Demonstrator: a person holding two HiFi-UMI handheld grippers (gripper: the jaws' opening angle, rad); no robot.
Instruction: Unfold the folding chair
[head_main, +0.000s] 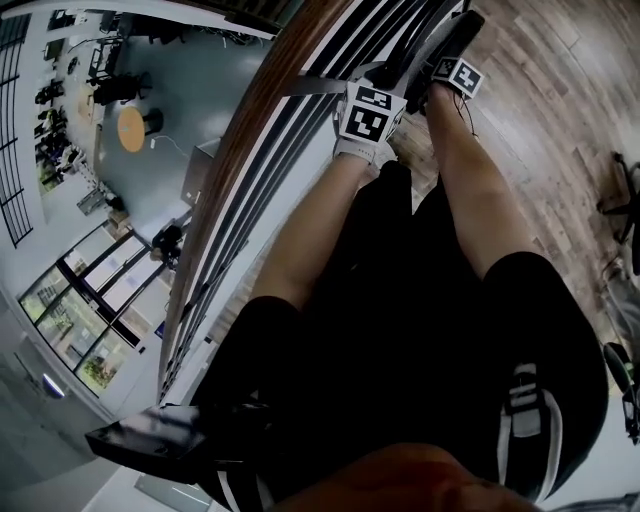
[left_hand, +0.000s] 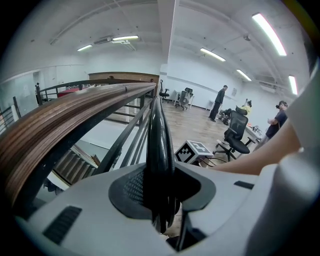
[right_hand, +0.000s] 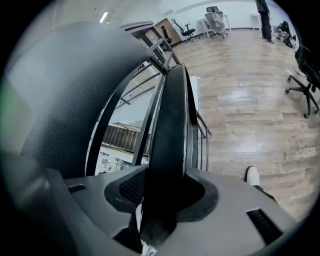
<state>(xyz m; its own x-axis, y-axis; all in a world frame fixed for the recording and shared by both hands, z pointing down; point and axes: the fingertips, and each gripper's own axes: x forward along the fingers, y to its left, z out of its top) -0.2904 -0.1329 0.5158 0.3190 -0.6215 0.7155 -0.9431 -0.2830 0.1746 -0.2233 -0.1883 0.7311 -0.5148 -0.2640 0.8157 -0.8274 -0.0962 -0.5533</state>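
The left hand-held gripper (left_hand: 160, 150) is clamped on a thin, glossy black edge (left_hand: 158, 112) that rises straight out from between its jaws. The right hand-held gripper (right_hand: 170, 165) bites a thicker black slab (right_hand: 175, 95) in the same way. Both look like parts of the folding chair (right_hand: 65, 100), whose grained dark-grey panel fills the left of the right gripper view, close against that gripper.

Gripping two separate parts suits the task: one part can be held steady while the other is swung away from it. From how near together the grips are, I judge the chair to be folded or barely opened. The right gripper's marker cube (left_hand: 193, 151) sits just beside the left gripper. Both grippers are held out at arm's length and angled down, with the wooden-topped railing (head_main: 250, 150) just to the left and the plank floor (right_hand: 250, 100) below.

Much is hard to make out. In the head view the person's forearms (head_main: 470, 190) and dark clothing cover the chair almost wholly, and only a black piece (head_main: 455, 35) shows beyond the cubes. Neither gripper view lets me separate the pads from the black parts they hold, or tell which part is seat and which is back. The chair's legs and hinge appear in no view, so the true degree of opening stays uncertain.
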